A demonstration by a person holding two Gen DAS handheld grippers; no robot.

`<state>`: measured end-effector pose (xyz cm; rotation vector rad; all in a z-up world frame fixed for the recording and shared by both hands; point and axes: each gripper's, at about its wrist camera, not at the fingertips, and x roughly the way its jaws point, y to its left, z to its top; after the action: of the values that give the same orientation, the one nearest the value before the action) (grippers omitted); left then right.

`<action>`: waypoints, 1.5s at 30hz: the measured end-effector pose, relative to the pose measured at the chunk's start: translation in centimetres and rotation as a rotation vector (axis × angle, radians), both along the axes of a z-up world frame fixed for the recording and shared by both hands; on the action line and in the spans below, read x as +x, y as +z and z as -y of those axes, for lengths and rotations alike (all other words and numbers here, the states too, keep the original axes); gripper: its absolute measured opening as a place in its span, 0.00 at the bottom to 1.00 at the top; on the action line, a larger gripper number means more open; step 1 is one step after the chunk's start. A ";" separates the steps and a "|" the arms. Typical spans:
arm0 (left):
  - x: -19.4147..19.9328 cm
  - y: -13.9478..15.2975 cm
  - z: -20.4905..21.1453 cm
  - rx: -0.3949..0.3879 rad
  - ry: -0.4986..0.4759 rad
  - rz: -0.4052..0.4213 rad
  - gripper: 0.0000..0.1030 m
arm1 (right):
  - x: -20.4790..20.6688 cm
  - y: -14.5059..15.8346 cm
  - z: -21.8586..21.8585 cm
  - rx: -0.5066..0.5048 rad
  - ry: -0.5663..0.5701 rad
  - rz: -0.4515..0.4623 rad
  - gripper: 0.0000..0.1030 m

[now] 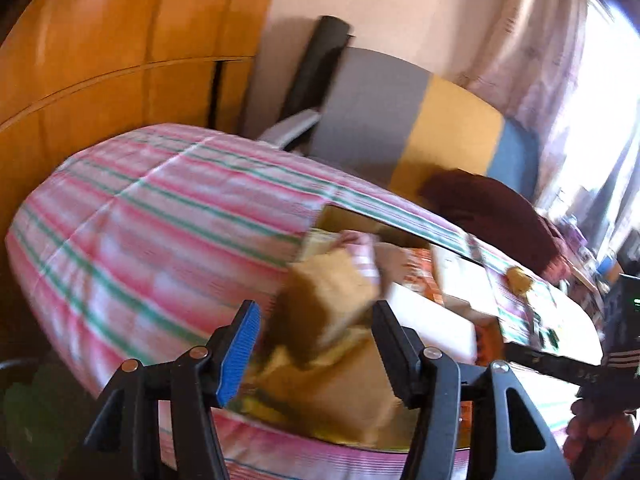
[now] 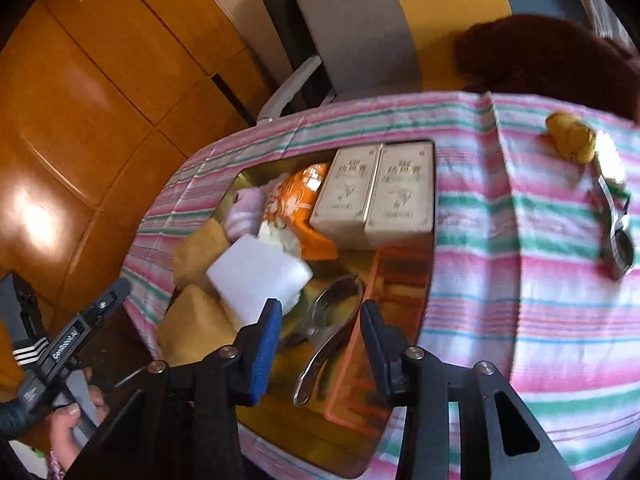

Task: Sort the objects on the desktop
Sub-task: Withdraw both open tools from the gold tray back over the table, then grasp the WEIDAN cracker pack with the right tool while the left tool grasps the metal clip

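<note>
Two cream boxes [image 2: 374,196] beside perhaps sponges [image 2: 200,322]

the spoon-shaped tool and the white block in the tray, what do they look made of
The spoon-shaped tool looks like polished metal, probably steel: silvery, with bright reflections along its bowl and handles. The white block looks like matte foam, perhaps a sponge: plain white, no shine, soft-looking edges. That stays a guess from its look alone.

Glossy metal spoon [image 2: 336,300], striped cloth tablecloth [image 2: 520,280], shiny wooden cabinet [image 2: 100,100], matt white foam block [image 2: 260,276].
</note>
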<state>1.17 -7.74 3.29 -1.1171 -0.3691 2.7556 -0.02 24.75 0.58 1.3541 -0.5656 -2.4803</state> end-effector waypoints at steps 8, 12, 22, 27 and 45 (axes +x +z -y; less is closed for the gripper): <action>-1.1 0.4 -7.4 0.005 -0.172 0.024 0.59 | 1.3 -0.4 -3.5 -0.006 -0.068 0.002 0.42; -1.2 0.7 -11.1 0.014 -0.245 0.036 0.59 | 1.9 -0.7 -6.2 0.009 -0.114 0.010 0.42; -0.6 0.0 -21.3 -0.005 -0.454 0.088 0.60 | 4.4 -2.7 -19.6 0.113 -0.420 0.076 0.49; -1.2 -1.6 -26.7 -0.062 -0.555 0.152 0.62 | 4.3 -4.1 -27.7 0.117 -0.609 0.137 0.56; -4.2 -3.9 -36.4 -0.083 -0.636 0.254 0.63 | -3.8 -6.8 -39.1 0.190 -0.751 0.279 0.64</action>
<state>-3.04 28.68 -0.58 -1.3254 0.0757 2.0971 -3.84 63.88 -6.27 1.8400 -1.0926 -2.9844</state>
